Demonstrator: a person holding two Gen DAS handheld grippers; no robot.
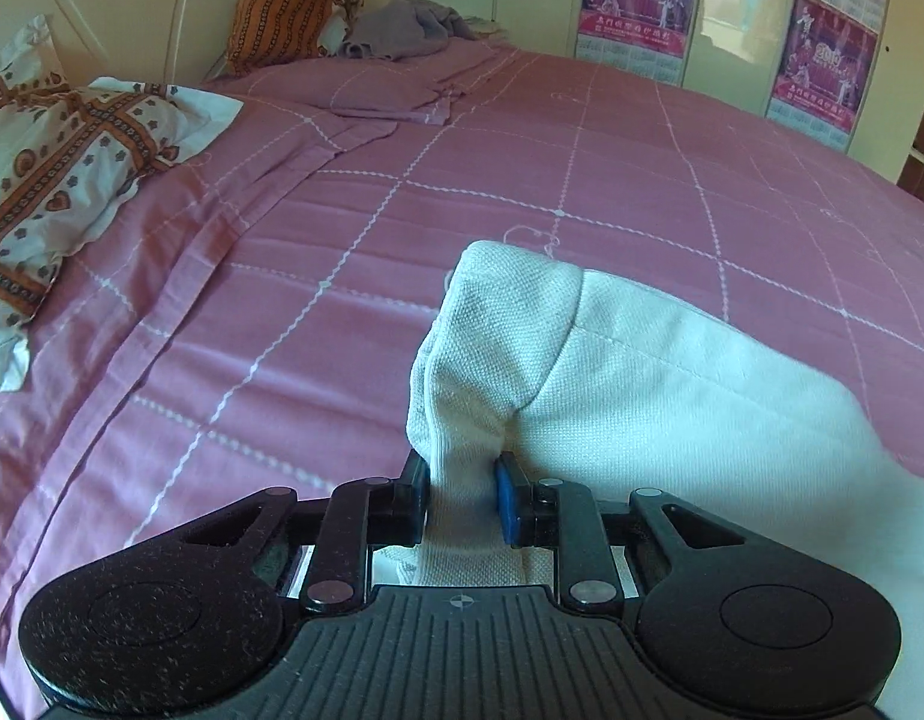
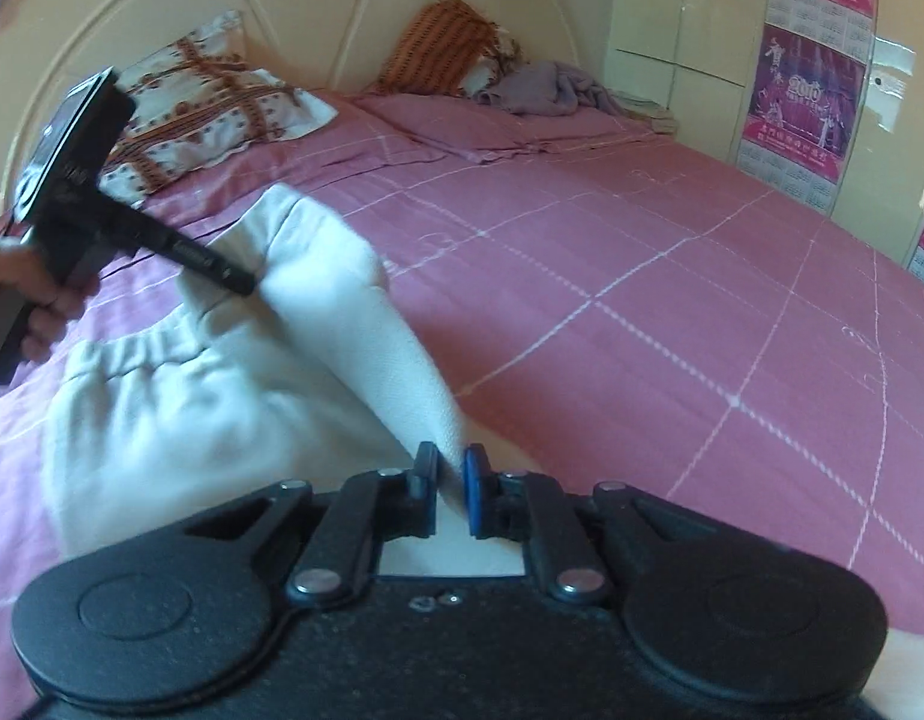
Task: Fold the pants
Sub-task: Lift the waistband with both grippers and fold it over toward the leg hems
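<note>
Coarse-woven matt cream cloth pants (image 1: 642, 372) lie on a smooth pink cotton-like bedspread (image 1: 282, 312).

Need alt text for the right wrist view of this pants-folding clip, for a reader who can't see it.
The right gripper pinches a fold of off-white pants lifted over a pink bedspread. At left, a hand holds the left gripper, clamped on another part of the pants. Patterned pillows lie at the headboard.
</note>
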